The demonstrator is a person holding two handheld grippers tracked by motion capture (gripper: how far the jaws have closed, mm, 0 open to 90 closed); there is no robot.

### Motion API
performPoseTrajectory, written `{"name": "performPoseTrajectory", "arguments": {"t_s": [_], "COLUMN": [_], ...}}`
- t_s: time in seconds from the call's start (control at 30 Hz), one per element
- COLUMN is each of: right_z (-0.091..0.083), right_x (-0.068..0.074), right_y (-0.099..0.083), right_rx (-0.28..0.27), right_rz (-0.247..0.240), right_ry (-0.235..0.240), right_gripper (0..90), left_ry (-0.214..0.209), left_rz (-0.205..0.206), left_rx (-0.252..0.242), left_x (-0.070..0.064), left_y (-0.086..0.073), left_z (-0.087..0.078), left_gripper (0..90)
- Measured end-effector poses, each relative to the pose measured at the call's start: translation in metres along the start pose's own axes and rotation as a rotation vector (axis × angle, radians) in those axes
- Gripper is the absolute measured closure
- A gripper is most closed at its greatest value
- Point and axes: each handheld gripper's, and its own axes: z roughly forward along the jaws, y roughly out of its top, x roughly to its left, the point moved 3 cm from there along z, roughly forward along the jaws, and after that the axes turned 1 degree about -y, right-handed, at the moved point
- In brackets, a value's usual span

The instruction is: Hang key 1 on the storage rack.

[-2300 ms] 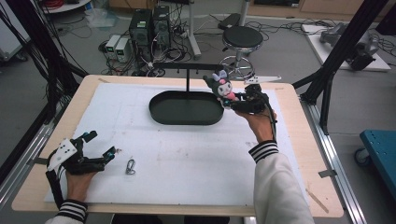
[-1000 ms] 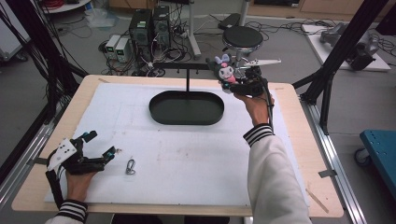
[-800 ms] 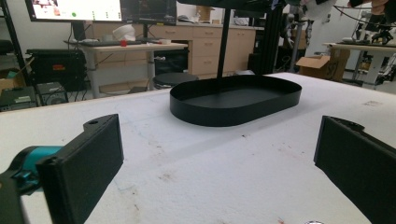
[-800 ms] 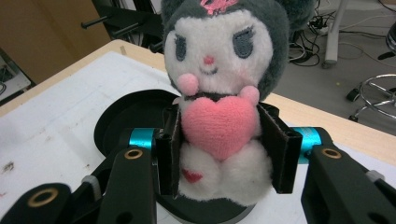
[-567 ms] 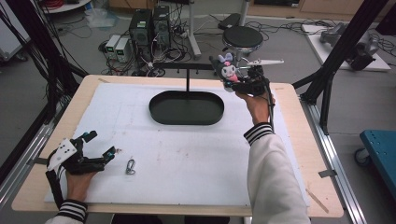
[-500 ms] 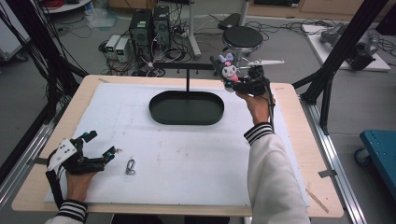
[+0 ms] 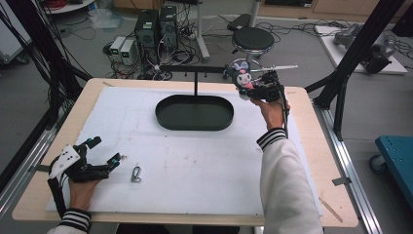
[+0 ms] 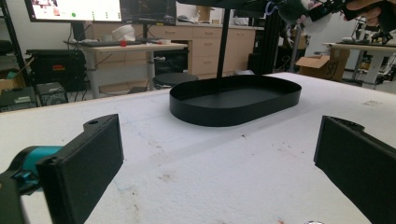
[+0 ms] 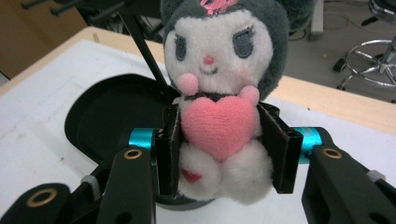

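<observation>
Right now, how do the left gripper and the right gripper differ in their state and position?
The right gripper is raised beside the black stand, shut on the plush toy. The left gripper rests low on the white mat, jaws open and empty. Each is held by one hand.

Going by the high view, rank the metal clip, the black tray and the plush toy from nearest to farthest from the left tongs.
1. Metal clip, just beside the left tongs on the white mat.
2. Black tray, mid-table, farther back.
3. Plush toy, held in the right tongs at the far right.
</observation>
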Motion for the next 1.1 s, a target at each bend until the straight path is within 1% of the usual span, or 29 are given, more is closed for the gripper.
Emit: {"name": "performPoseTrajectory", "arguments": {"t_s": [0.13, 0.23, 0.33, 0.5, 0.57, 0.6, 0.7, 0.8, 1.1], "right_z": [0.002, 0.006, 0.008, 0.013, 0.015, 0.015, 0.019, 0.024, 0.037], "right_x": [-0.001, -0.002, -0.003, -0.004, -0.004, -0.004, -0.003, -0.001, 0.004], "right_y": [-0.001, -0.003, -0.005, -0.009, -0.01, -0.01, -0.012, -0.014, -0.016], "right_rx": [0.011, 0.038, 0.052, 0.098, 0.101, 0.109, 0.132, 0.154, 0.168], "right_rz": [0.0, 0.001, 0.008, 0.011, 0.008, 0.014, 0.0, -0.005, -0.01], "right_ry": [0.001, -0.005, -0.002, -0.008, -0.004, -0.005, -0.007, 0.008, 0.028], "right_gripper": [54.8, 54.8, 54.7, 54.7, 54.7, 54.7, 54.7, 54.7, 54.6], "left_ry": [0.001, 0.001, 0.001, 0.0, 0.0, 0.0, 0.0, 0.0, -0.001], "left_rz": [0.0, 0.0, 0.0, 0.0, 0.002, 0.0, 0.002, -0.001, 0.0], "left_rx": [0.001, 0.0, 0.0, 0.0, 0.001, 0.0, 0.0, -0.002, -0.003], "left_x": [0.0, 0.0, 0.0, 0.0, 0.0, 0.0, 0.0, 0.0, 0.0], "left_y": [0.0, 0.0, 0.0, 0.0, 0.0, 0.0, 0.0, 0.0, 0.0], "left_z": [0.0, 0.0, 0.0, 0.0, 0.0, 0.0, 0.0, 0.0, 0.0], "left_gripper": [1.8, 1.8, 1.8, 1.8, 1.8, 1.8, 1.8, 1.8, 1.8]}}
